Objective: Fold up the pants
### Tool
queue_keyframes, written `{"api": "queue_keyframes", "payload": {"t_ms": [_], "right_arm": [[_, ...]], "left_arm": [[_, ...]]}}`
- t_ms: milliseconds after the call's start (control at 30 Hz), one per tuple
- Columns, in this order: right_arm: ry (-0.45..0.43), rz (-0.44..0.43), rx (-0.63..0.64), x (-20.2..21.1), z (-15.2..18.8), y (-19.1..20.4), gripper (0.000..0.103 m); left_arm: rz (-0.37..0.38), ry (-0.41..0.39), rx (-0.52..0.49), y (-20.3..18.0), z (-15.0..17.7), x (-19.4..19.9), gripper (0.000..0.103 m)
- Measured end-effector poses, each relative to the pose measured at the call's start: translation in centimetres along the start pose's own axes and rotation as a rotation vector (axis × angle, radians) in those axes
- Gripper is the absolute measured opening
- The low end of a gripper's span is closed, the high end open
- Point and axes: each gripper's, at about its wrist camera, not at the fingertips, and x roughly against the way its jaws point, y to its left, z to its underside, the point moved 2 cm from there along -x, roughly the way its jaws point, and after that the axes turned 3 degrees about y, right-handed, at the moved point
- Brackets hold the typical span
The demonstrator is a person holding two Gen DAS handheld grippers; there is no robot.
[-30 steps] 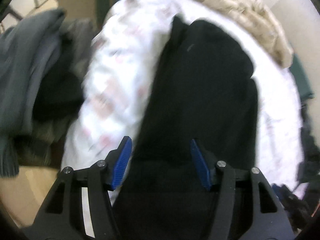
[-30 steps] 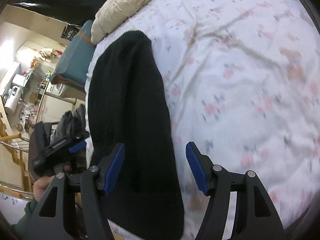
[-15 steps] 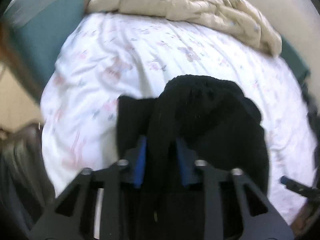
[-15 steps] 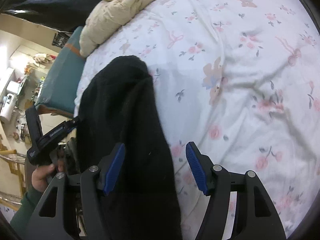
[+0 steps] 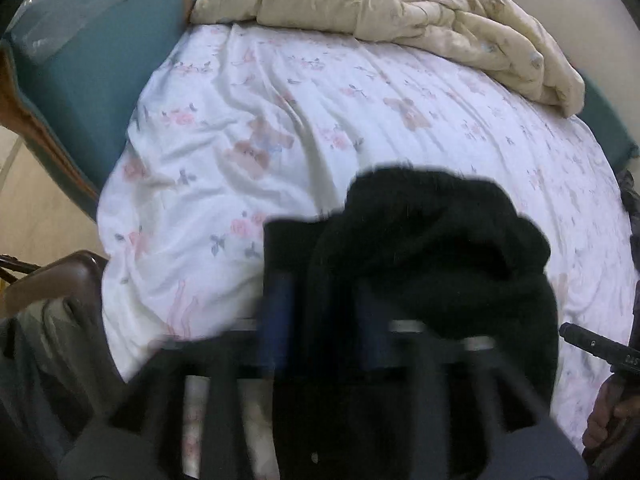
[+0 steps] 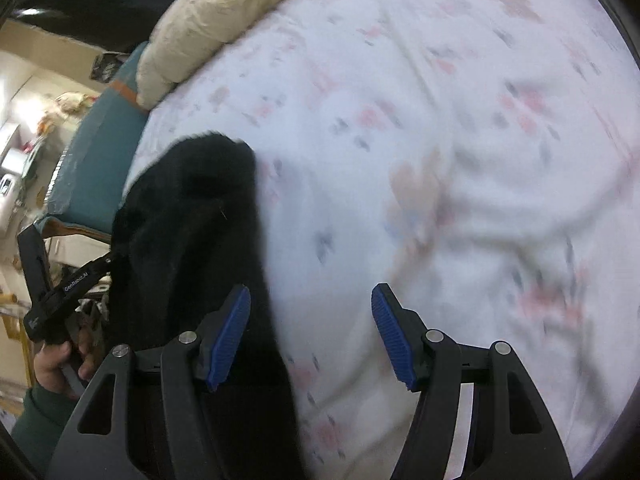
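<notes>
Black pants [image 5: 432, 248] lie partly doubled on the bed [image 5: 280, 128]; left gripper [image 5: 324, 320] jaws, just opening, straddle cloth; right gripper [image 6: 310, 332] spread, empty; tidying remains

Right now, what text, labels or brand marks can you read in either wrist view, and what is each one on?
"GenRobot.AI": white print along the black body of the left tool, right wrist view.
White marks on the right tool's body, left wrist view: too blurred to read.
Nothing readable on the black pants or floral sheet.

The left hand-held gripper [image 5: 326, 316] is smeared by motion blur, its jaws just opening with black pants [image 5: 432, 248] between them. The bedsheet [image 6: 440, 140] pattern blurs too.
</notes>
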Motion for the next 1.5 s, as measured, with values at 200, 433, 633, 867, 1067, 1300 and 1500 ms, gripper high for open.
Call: {"api": "queue_keyframes", "payload": {"t_ms": [200, 433, 633, 867, 1067, 1300, 1500], "right_arm": [[0.023, -0.077, 0.063, -0.9, -2.5, 1.7, 0.064], [0.096, -0.153, 0.046, -2.6, -0.3, 1.2, 0.064], [0.134, -0.204, 0.036, -2.9, 1.1, 0.1, 0.064], [0.173, -0.281, 0.043, -4.7, 1.3, 0.2, 0.055], [0.155, -0.282, 0.128, -4.8, 1.9, 1.5, 0.012], [0.186, -0.188, 0.147, -5.6, 1.8, 2.0, 0.016], [0.198, -0.206, 0.121, -5.0, 1.1, 2.7, 0.051]], "left_arm": [[0.084, -0.017, -0.139, -5.0, -6.6, 0.2, 0.06], [0.102, 0.322, -0.531, -16.2, -9.7, -7.2, 0.06], [0.063, 0.546, -0.698, -19.6, -8.9, -11.3, 0.06], [0.094, 0.548, -0.743, -21.3, -7.7, -11.8, 0.014], [-0.011, 0.384, -0.721, -21.3, -9.6, -9.4, 0.007], [-0.132, 0.315, -0.552, -18.4, -12.3, -12.4, 0.0], [-0.057, 0.187, -0.443, -15.7, -14.7, -8.2, 0.043]]}}
